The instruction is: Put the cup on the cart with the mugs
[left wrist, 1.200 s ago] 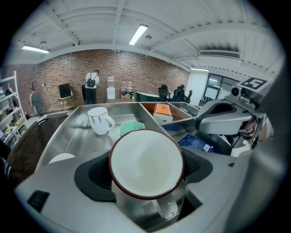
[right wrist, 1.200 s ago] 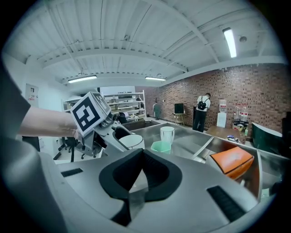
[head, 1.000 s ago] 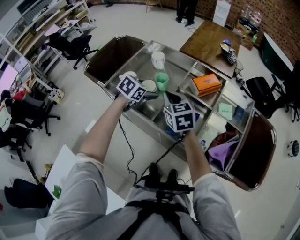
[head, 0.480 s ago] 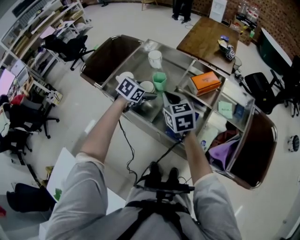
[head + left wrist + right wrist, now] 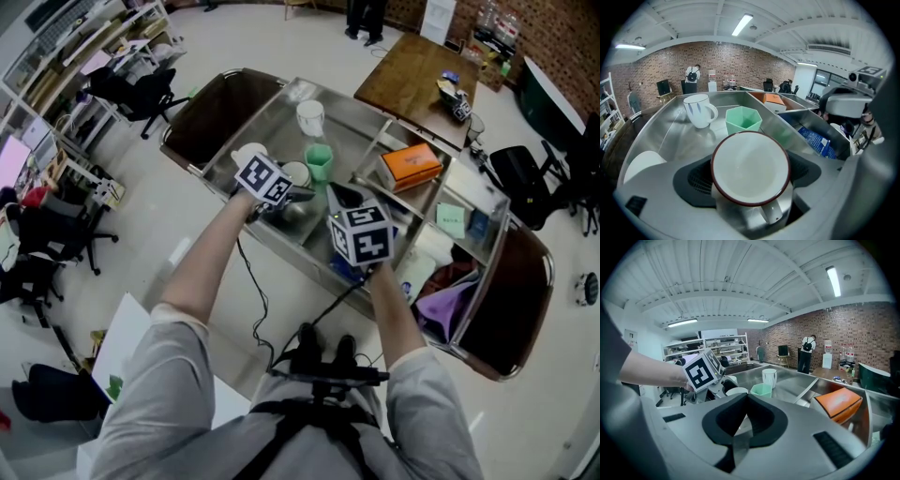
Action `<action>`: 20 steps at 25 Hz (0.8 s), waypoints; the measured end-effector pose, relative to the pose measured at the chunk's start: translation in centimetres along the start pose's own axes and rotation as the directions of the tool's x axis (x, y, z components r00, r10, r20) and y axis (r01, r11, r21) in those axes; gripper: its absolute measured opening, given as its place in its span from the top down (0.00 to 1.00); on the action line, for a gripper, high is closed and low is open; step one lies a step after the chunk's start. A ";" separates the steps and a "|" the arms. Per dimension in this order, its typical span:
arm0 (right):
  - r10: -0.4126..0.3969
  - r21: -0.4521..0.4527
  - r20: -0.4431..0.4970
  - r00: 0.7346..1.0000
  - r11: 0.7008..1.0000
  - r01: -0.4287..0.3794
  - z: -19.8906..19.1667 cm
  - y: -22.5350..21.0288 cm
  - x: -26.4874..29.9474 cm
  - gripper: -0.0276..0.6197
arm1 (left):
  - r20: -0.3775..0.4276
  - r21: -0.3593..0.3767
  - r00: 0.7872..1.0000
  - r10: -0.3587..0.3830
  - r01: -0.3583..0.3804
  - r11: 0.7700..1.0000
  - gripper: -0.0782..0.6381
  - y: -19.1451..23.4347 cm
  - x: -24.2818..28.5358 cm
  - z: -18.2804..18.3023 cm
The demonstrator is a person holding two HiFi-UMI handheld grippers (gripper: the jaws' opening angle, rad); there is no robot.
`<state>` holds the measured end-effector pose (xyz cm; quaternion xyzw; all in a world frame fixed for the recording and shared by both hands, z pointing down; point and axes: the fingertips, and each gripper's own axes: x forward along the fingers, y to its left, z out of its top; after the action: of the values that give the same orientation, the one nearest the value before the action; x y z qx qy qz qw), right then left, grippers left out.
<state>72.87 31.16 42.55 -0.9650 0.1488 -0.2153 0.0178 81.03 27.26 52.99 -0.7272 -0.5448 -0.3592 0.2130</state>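
White cup [image 5: 751, 164], dark-red rim, handle at 6 o'clock, upright on cart [image 5: 670, 136]; green cup [image 5: 743, 120] at 12 o'clock, mug [image 5: 699, 110] at 11. Left hand-held gripper [image 5: 749, 174]: jaws just opening, flanking cup. Right hand-held gripper [image 5: 744, 413]: closed, empty.

An orange box [image 5: 412, 166] lies flat, with a small green card [image 5: 452, 220] near it. A blue packet [image 5: 816, 139] lies lower down. A purple cloth [image 5: 448, 302] is bunched up in a heap.

A wooden desk [image 5: 405, 82] stands on the floor, with a few small things at one end. 3 black office chairs are around the room: 1 by the shelves [image 5: 89, 33] at [image 5: 142, 92], 1 at the left [image 5: 42, 246] and 1 at the right [image 5: 523, 187].

Far off is a brick wall [image 5: 661, 65]. A person [image 5: 806, 355] stands near it. A long ceiling light [image 5: 742, 24] is on.
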 end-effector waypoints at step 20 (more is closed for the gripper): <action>0.082 -0.036 0.002 0.997 0.996 -0.082 0.0 2.3 -1.6 0.95 | 0.075 -0.014 0.988 0.134 -0.133 0.991 0.20 -1.9 -7.4 0.8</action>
<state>70.81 29.39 41.68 -0.9585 0.1922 -0.2102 0.0095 78.39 23.69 46.75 -0.7761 -0.5009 -0.3186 0.2126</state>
